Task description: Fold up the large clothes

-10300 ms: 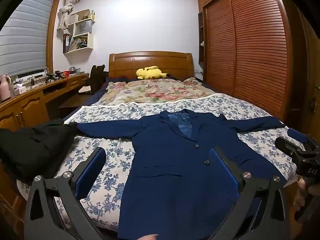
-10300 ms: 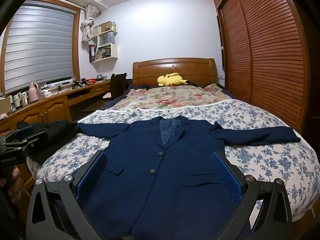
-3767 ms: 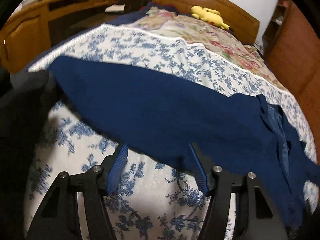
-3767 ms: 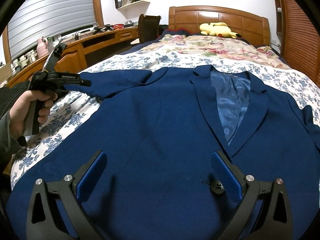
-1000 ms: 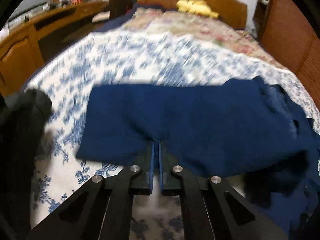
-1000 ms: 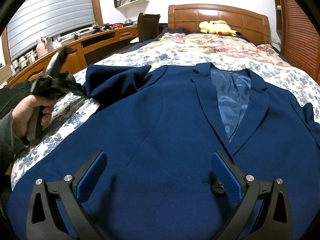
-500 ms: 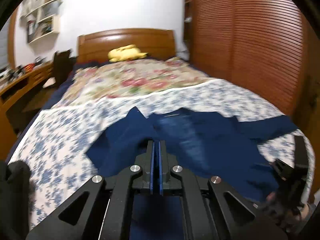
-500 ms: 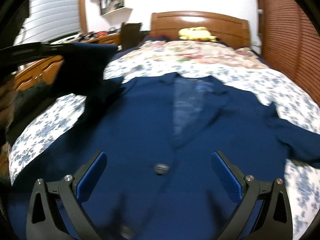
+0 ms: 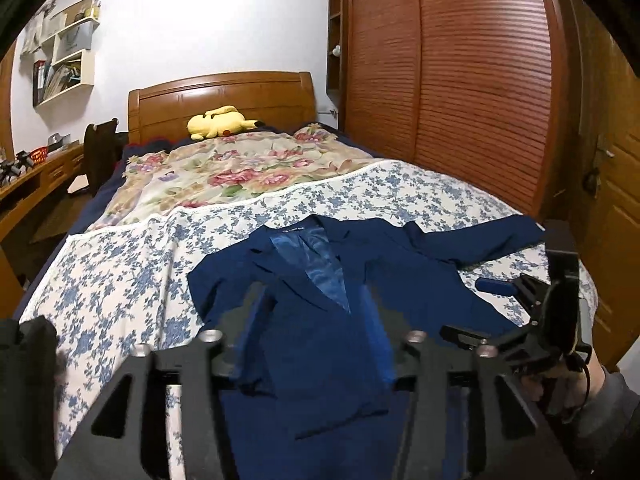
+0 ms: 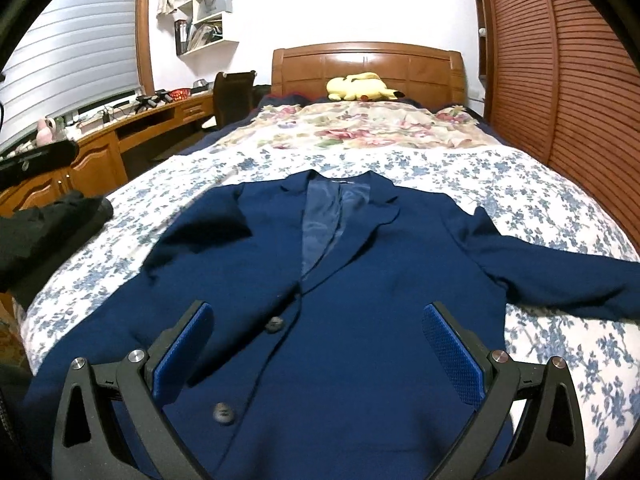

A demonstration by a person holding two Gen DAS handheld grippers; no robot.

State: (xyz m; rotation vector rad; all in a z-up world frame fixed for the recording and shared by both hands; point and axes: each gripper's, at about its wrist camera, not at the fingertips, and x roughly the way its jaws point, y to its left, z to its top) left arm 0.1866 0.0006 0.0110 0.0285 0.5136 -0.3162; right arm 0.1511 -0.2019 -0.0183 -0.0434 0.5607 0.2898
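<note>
A navy blue blazer lies front-up on the floral bedspread. Its left sleeve is folded in over the chest; its right sleeve still stretches out to the right. My left gripper is open above the folded sleeve and holds nothing; its fingers are blurred. My right gripper is open and empty above the blazer's lower front, near the buttons. The right gripper also shows in the left wrist view, held in a hand.
A black garment lies on the bed's left edge. A yellow plush toy sits by the wooden headboard. A desk and chair stand left; a slatted wardrobe stands right.
My left gripper carried the left sleeve over the blazer's chest, then opened and let it go. The right gripper drew back from the blazer a little.
</note>
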